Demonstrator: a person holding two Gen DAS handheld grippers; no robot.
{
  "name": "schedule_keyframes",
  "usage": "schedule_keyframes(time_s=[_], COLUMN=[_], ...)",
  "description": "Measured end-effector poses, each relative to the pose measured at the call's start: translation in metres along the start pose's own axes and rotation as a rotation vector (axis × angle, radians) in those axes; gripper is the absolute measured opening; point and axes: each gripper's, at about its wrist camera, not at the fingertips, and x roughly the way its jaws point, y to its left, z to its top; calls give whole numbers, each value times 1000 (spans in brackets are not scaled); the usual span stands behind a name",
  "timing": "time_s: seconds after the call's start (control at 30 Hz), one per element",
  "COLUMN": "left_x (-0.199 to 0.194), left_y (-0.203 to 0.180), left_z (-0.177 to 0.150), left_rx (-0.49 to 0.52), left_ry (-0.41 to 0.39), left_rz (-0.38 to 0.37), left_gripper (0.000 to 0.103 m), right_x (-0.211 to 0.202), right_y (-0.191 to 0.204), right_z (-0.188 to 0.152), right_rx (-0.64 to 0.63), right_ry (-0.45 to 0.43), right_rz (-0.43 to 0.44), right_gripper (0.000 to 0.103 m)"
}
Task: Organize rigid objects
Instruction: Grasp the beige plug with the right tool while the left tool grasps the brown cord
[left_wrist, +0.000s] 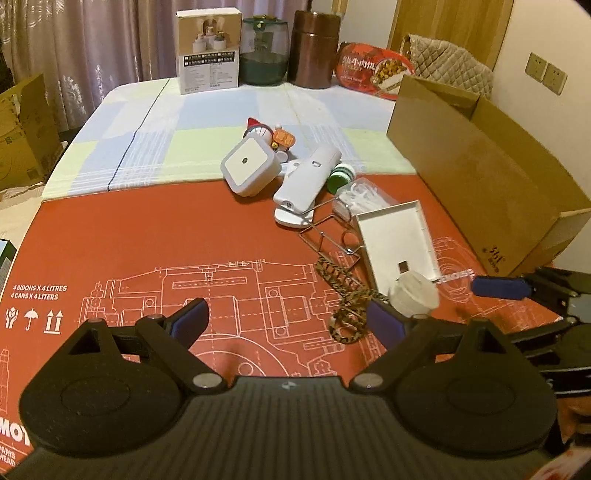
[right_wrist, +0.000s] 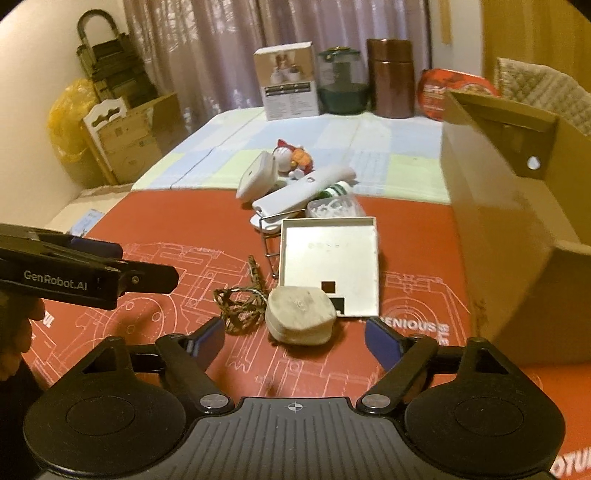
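Observation:
A pile of small items lies on the red mat (left_wrist: 147, 236): a white square night light (left_wrist: 251, 164), a toy figurine (left_wrist: 264, 129), a long white device (left_wrist: 306, 181), a green-capped bottle (left_wrist: 341, 177), a clear box of picks (left_wrist: 364, 194), a wire rack (left_wrist: 328, 236), a flat white tray (right_wrist: 328, 266), a patterned cord (right_wrist: 240, 304) and a white rounded lump (right_wrist: 301, 319). My right gripper (right_wrist: 295, 341) is open, with the lump just ahead between its fingers, untouched. My left gripper (left_wrist: 288, 319) is open over bare mat, the cord beside its right finger.
An open cardboard box (left_wrist: 480, 177) stands at the right of the mat. At the table's far edge stand a white carton (left_wrist: 208, 48), a glass jar (left_wrist: 264, 51), a brown canister (left_wrist: 314, 48) and a red package (left_wrist: 373, 70). Cardboard boxes (right_wrist: 125, 140) sit on the floor at left.

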Motion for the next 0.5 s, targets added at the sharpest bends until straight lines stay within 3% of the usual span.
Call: schedule_keyframes(time_s=[0.3,0.33,0.37,0.5], left_x=[13,13,14,16], left_y=[3,3,2,-4], left_z=[6,6,7,7], left_rx=[47,51,57,92], left_ry=[7,6,5,8], left_rz=[-20,-24,-29,-53], left_gripper=[90,90,90,90], right_x=[35,37,39,30], right_y=[-12,-12,-13,-16], right_z=[9,10,10,8], right_rx=[-21,-20,-19,-2], right_ry=[35,42,49,57], right_rz=[36,41,50,38], right_gripper=[70,65,54,50])
